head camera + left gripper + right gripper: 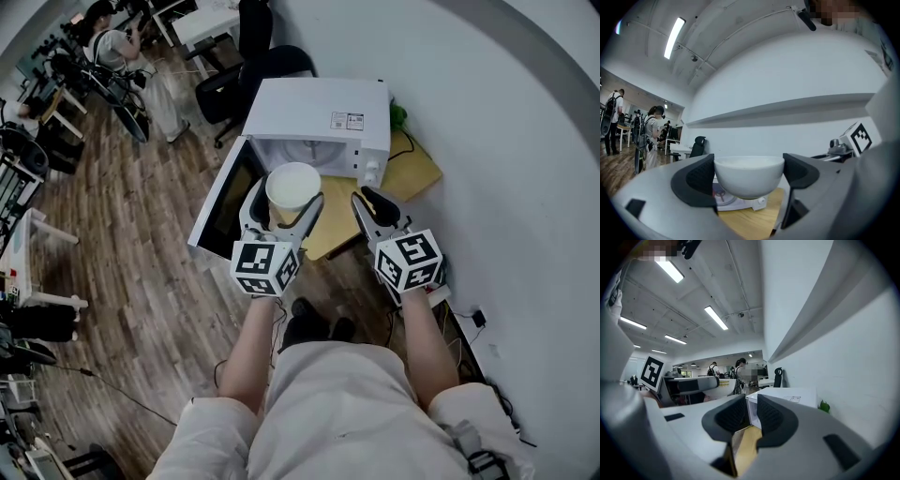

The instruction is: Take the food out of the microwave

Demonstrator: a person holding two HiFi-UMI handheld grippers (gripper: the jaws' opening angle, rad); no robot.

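Note:
A white bowl (292,187) is held in front of the open cavity of the white microwave (319,112), a little above the wooden table (417,173). My left gripper (287,201) is shut on it, one pad against each side of the bowl (749,176). Its contents do not show. The microwave door (220,202) hangs open to the left. My right gripper (367,199) floats beside the bowl to the right, level with the microwave's control panel. In the right gripper view its jaws (751,411) stand a narrow gap apart with nothing between them, and the microwave (783,394) lies ahead.
The white wall curves close along the right side. A small green plant (398,117) sits behind the microwave. A black office chair (234,84) stands beyond the door, and people sit at desks at the far left. Cables and a plug (478,319) lie on the wooden floor.

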